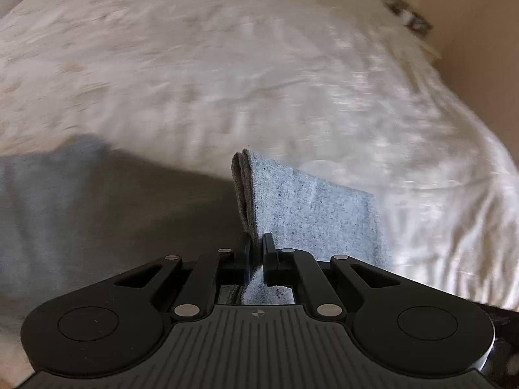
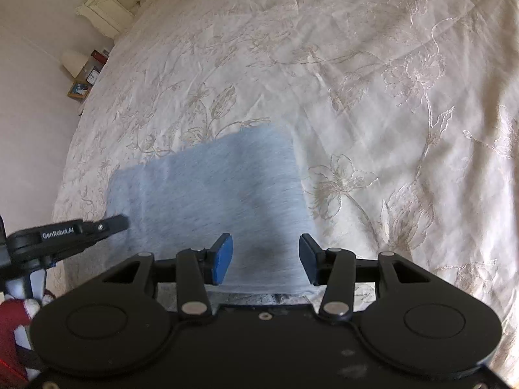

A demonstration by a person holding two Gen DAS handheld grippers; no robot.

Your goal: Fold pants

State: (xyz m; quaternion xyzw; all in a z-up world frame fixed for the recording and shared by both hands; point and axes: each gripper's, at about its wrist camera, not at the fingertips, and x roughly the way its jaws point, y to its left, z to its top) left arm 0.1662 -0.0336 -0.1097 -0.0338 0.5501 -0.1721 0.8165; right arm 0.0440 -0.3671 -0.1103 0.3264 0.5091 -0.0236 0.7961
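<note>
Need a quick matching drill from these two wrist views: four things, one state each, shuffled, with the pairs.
Things:
1. left gripper
2. right gripper
3. pants
4. bedspread

States:
A. cream with a floral pattern
B. fingers apart, cloth passing between them
C. grey-blue, lying on the bed
D. fingers shut on a folded cloth edge

Pairs: 1-D, 2-B, 3-C, 4-A
</note>
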